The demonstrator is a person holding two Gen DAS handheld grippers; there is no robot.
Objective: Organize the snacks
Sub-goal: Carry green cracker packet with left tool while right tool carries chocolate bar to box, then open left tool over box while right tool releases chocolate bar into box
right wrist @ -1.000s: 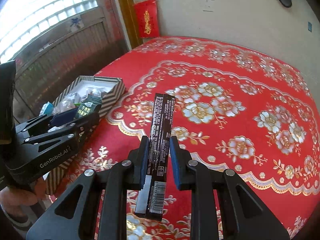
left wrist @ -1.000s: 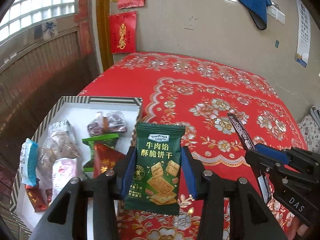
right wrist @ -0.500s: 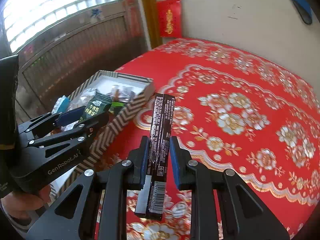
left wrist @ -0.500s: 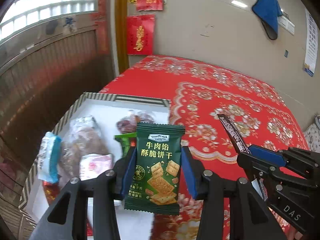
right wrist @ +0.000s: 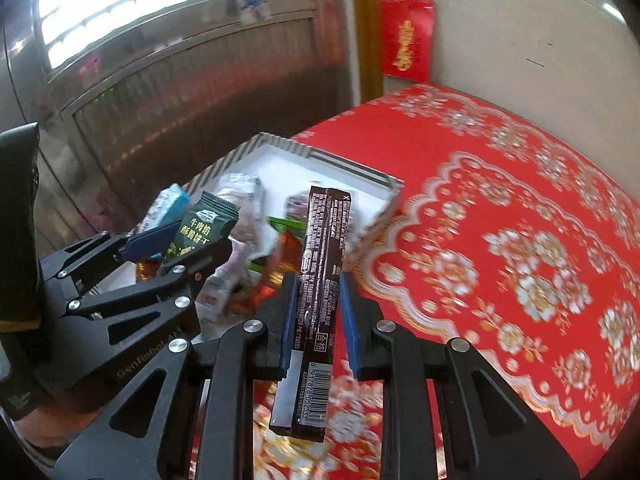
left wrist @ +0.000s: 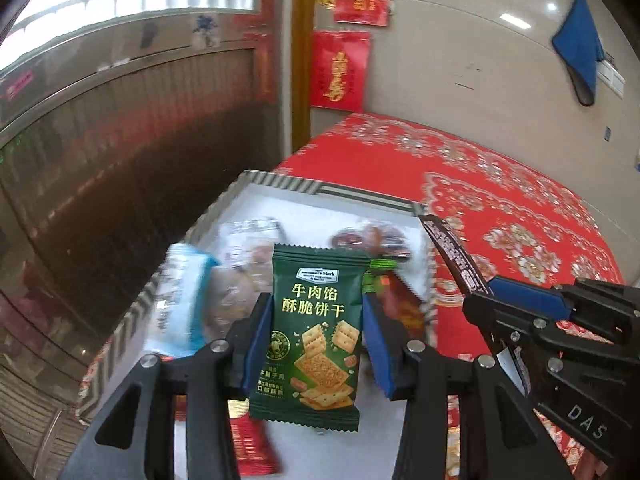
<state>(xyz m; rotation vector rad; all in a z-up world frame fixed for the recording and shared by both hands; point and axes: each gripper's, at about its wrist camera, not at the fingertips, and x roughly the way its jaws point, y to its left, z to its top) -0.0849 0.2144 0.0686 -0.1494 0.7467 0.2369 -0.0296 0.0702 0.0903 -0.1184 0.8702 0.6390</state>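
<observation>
Green foil is what fills my left view: the left gripper (left wrist: 312, 332) pinches a green cracker packet (left wrist: 314, 332) upright between its blue pads, and it hangs above the striped box (left wrist: 280, 182), whose white floor already carries several wrapped snacks. My right gripper (right wrist: 316, 312) is clamped on a dark chocolate bar (right wrist: 322, 280), held on end with the barcode at the bottom; it sits over the red floral tablecloth (right wrist: 500, 220), just beside the box's near corner. Both grippers are close together, the right one showing at the edge of the left camera.

I judge this to be the carry-and-drop step, with two items in the air and neither released. The box contents are motion-blurred, so I cannot say exactly which spot is free, though white floor seems to show towards the far wall. Next I would lower the left packet inside the walls and open, then bring the bar across the rim without knocking the other gripper.
</observation>
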